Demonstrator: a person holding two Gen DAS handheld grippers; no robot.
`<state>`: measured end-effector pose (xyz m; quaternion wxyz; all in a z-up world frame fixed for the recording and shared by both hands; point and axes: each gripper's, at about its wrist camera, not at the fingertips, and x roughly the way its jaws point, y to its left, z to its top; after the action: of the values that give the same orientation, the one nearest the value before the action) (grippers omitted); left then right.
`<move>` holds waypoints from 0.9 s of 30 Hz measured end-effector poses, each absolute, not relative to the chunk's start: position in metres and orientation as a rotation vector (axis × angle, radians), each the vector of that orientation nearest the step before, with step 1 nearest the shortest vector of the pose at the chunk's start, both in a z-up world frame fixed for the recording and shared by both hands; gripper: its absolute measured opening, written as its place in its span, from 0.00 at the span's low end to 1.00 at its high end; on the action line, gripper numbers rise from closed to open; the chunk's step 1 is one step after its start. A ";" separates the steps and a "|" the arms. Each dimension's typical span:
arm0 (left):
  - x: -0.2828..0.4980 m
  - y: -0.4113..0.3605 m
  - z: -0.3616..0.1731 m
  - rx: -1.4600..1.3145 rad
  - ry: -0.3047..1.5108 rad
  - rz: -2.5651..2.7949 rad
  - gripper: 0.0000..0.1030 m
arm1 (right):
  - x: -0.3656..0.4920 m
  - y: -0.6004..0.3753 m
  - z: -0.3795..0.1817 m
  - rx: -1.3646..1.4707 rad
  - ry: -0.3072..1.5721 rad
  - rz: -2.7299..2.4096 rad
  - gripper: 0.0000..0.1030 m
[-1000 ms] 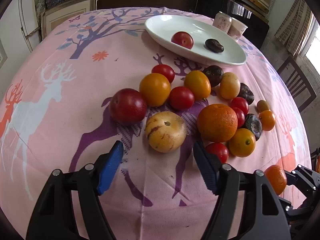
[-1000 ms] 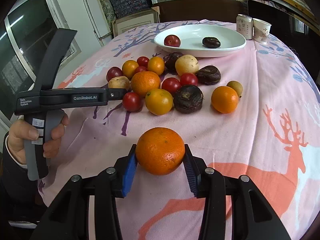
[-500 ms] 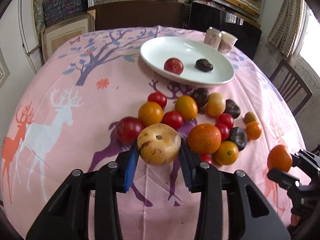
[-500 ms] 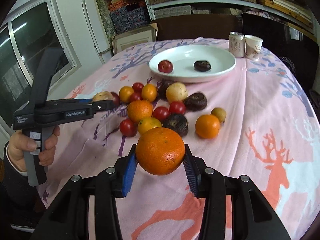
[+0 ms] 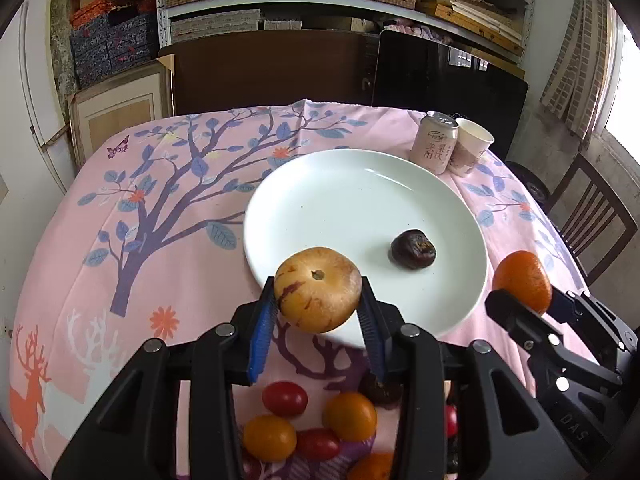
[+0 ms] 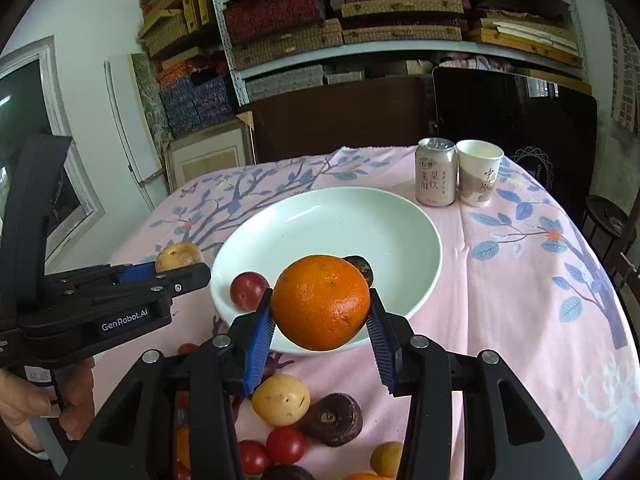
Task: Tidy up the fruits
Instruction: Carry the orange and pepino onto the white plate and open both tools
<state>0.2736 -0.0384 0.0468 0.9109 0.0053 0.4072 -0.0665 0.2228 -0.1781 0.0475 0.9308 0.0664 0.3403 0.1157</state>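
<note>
"GenRobot.AI" on the left tongs [image 6: 182,266]; "DAS" on the right tongs [image 5: 520,300]

Most of the white plate [image 5: 320,208] lies bare, open to approach from its near rim; a dark wrinkled fruit [image 5: 413,249] and a red plum [image 6: 249,291] occupy the near part. Beyond its far rim, a drink can [image 6: 435,177] and paper cup [image 6: 478,178] stand touching.
</note>
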 end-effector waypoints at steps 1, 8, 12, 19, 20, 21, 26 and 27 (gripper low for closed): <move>0.280 -0.039 0.042 0.014 0.837 -0.135 0.37 | 0.230 -0.178 0.043 0.148 0.713 0.236 0.44; 0.314 -0.035 0.009 -0.064 0.884 -0.116 0.38 | 0.251 -0.162 0.012 0.136 0.790 0.245 0.44; 0.317 -0.036 0.009 -0.056 0.862 -0.103 0.56 | 0.258 -0.164 0.002 0.150 0.830 0.265 0.66; 0.279 -0.026 0.041 -0.021 0.736 -0.072 0.85 | 0.235 -0.171 0.028 0.137 0.726 0.270 0.80; 0.270 -0.022 0.043 -0.011 0.733 -0.069 0.85 | 0.232 -0.175 0.030 0.146 0.723 0.278 0.80; 0.261 -0.018 0.043 0.003 0.738 -0.067 0.85 | 0.229 -0.178 0.033 0.151 0.722 0.284 0.80; 0.219 0.022 0.036 0.014 0.770 -0.040 0.87 | 0.202 -0.194 0.048 0.187 0.685 0.303 0.80; 0.213 0.029 0.035 0.000 0.775 -0.041 0.87 | 0.194 -0.197 0.049 0.184 0.683 0.301 0.80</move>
<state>0.2133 0.0291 0.0346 0.9256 -0.0002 0.3779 -0.0201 0.1941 -0.1974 0.0486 0.9270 0.0899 0.3330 0.1470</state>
